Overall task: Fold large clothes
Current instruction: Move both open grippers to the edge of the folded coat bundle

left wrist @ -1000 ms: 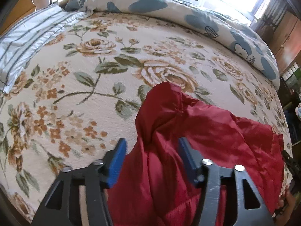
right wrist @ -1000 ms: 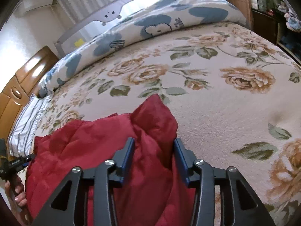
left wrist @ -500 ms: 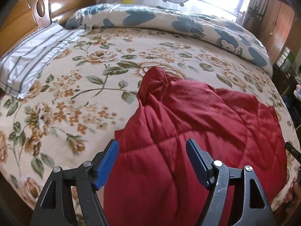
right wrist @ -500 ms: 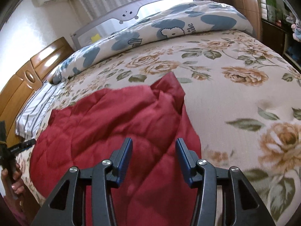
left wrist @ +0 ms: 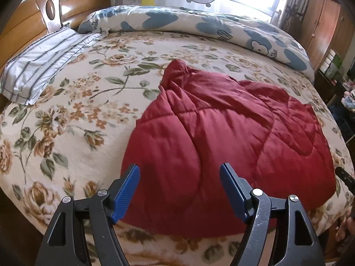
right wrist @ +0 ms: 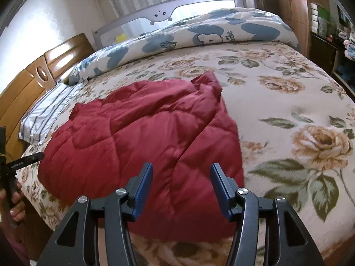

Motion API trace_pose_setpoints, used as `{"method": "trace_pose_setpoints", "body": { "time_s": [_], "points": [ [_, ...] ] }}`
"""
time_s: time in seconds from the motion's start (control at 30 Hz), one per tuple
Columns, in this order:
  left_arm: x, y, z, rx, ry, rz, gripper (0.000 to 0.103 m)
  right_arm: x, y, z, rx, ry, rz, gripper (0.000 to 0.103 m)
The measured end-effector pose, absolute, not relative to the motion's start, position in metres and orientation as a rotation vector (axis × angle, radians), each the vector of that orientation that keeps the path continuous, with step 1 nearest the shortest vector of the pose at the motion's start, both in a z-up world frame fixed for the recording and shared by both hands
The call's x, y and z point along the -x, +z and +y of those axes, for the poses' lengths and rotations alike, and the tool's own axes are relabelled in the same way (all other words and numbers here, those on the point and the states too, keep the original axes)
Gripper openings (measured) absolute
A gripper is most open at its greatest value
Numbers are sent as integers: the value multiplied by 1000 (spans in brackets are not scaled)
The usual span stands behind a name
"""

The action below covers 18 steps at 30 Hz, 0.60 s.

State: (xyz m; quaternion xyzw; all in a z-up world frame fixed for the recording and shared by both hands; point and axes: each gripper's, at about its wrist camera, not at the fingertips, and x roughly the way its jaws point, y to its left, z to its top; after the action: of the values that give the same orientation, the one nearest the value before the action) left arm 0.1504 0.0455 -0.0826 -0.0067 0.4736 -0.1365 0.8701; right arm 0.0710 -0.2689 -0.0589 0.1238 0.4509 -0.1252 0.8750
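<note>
The red quilted garment (left wrist: pixel 233 137) lies on the bed (left wrist: pixel 66 115), on its floral cover, in a rough mound near the bed's near edge; its two far corners stand up in crumpled peaks, one at the garment's far left (left wrist: pixel 175 71) in the left wrist view and one at its far right (right wrist: pixel 207 81) in the right wrist view. The left hand-held gripper (left wrist: pixel 179 190) hangs above the garment's near left part with its blue pads spread wide and nothing between them; the right hand-held gripper (right wrist: pixel 181 189) hangs above the near right part, likewise spread and empty. The garment looks folded over once but untidily, so the step in hand is probably to take a fresh hold for the next fold or to flatten what is there. To do it well, each gripper should come down on a true edge of the garment, not on the puffy middle, where the slick padded cloth would likely bulge and slip out of the pads. Pinch through all the layers at the near hem, both sides level with each other, so the fold line runs straight. The bunched far corners would be better pulled flat first, or the next fold will trap them. Lift low and carry the cloth slowly, since padded fabric tends to spring back. A striped pillow (left wrist: pixel 40 59) lies well left of the garment, clear of it.
</note>
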Motion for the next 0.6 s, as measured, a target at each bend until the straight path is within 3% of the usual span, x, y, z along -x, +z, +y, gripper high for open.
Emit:
{"method": "trace_pose_setpoints", "body": {
  "time_s": [0.4,0.6],
  "points": [
    [-122,-77,25,-4,-373,989,80,-59,-61,-224,-221,-191,959,63],
    [-115,-74,7,-30,-400,992,82,-66,-63,-205,-190,-147,954,72]
  ]
}}
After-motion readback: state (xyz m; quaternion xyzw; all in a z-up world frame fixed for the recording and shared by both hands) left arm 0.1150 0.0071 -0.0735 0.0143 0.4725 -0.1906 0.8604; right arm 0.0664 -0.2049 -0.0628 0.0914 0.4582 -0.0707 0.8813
